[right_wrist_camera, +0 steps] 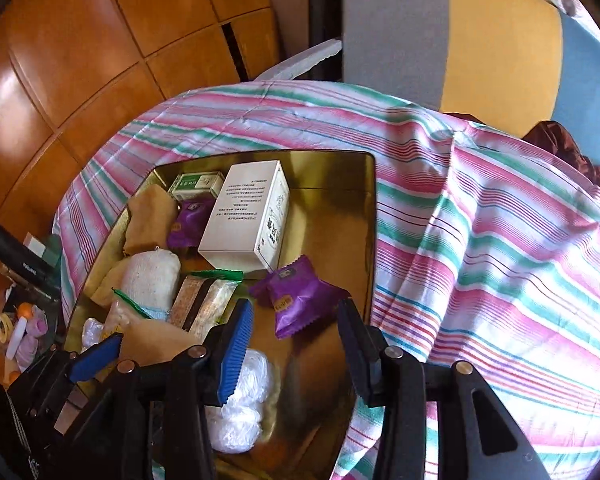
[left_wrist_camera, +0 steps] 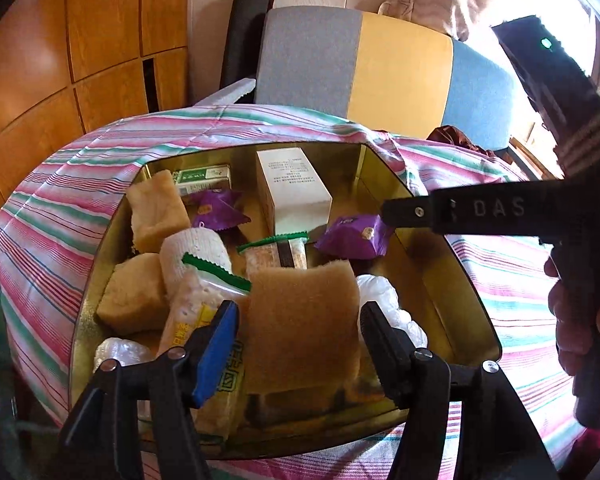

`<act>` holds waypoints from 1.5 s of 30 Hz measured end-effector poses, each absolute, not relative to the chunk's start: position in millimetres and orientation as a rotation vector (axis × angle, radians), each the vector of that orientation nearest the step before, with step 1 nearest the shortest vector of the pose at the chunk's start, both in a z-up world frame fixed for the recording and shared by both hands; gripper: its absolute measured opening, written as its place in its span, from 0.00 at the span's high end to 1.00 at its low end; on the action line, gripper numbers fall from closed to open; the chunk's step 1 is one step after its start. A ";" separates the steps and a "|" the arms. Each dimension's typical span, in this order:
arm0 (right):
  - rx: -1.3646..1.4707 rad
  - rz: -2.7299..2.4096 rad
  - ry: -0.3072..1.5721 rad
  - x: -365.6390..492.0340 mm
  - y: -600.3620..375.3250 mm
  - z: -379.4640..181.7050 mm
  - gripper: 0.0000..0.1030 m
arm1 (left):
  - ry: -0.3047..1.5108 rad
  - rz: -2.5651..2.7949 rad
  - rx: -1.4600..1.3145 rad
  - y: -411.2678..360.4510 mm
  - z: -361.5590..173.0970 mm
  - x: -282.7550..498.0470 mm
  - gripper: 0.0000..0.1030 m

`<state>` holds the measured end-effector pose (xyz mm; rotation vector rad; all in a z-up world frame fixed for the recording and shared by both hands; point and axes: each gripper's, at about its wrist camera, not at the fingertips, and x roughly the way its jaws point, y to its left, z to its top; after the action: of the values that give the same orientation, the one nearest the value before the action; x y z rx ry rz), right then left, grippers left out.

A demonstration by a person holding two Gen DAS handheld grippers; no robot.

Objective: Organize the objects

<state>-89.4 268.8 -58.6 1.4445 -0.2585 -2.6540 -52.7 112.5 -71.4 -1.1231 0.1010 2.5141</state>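
The step in hand looks like packing loose items into the gold tin (left_wrist_camera: 452, 280) that sits on the striped cloth (left_wrist_camera: 60, 208) covering the tabletop. The left tool (left_wrist_camera: 298, 332) has its fingers spread on either side of a tan sponge (left_wrist_camera: 304, 320), which stands upright at the near end of the tin; whether the pads touch it cannot be told. The right tool (right_wrist_camera: 292, 344) hangs spread and empty over the tin's bare right side, just above a purple snack packet (right_wrist_camera: 296, 300). The sponge looks soft, porous and squarish, likely to squash under a firm pinch. The tin already holds a white box (left_wrist_camera: 292, 188), a green box (left_wrist_camera: 204, 178), two more sponge blocks (left_wrist_camera: 156, 208), a gauze roll (left_wrist_camera: 192, 252), cracker packs (left_wrist_camera: 276, 252) and white plastic bags (left_wrist_camera: 384, 300). The next move probably calls for settling the sponge into a free gap.
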 end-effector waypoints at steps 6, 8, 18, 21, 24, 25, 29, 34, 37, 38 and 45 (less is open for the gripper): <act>1.414 -2.750 -0.288 -61.8 274.1 -52.7 0.57 | 0.093 2.545 -1.078 107.1 -58.1 -45.7 0.33; 1.404 -2.785 -0.279 -52.9 274.0 -51.0 0.56 | 0.089 2.556 -1.066 104.6 -53.5 -43.0 0.31; 1.348 -2.959 -0.246 -10.9 264.5 -48.0 0.56 | 0.071 2.639 -0.988 85.7 -29.8 -28.9 0.17; 1.325 -3.002 -0.224 -1.3 257.3 -47.6 0.55 | 0.065 2.662 -0.973 78.4 -23.8 -23.7 0.12; 1.310 -3.028 -0.226 7.4 250.9 -49.3 0.49 | 0.075 2.692 -0.956 72.5 -18.6 -19.1 0.08; 1.306 -3.032 -0.226 9.7 248.7 -50.0 0.48 | 0.074 2.699 -0.953 70.2 -17.4 -17.7 0.07; 1.301 -3.041 -0.201 15.1 240.1 -52.1 0.48 | 0.076 2.727 -0.946 62.7 -14.0 -12.2 0.00; 1.306 -3.024 -0.188 17.4 233.8 -53.6 0.47 | 0.103 2.804 -0.953 57.2 -11.9 -7.9 0.00; 1.306 -3.018 -0.185 17.7 231.7 -53.6 0.47 | 0.156 2.842 -0.966 56.9 -14.2 -7.3 0.00; 1.307 -3.016 -0.184 17.7 231.3 -53.6 0.47 | 0.139 2.841 -0.976 54.5 -15.2 -7.5 0.00; 1.313 -3.010 -0.177 16.8 229.0 -54.6 0.47 | 0.117 2.829 -0.969 50.9 -17.5 -5.9 0.00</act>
<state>16.8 229.0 -54.6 1.3129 -0.1772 -3.0100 -5.9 50.9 -17.5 -0.9694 0.1166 2.8292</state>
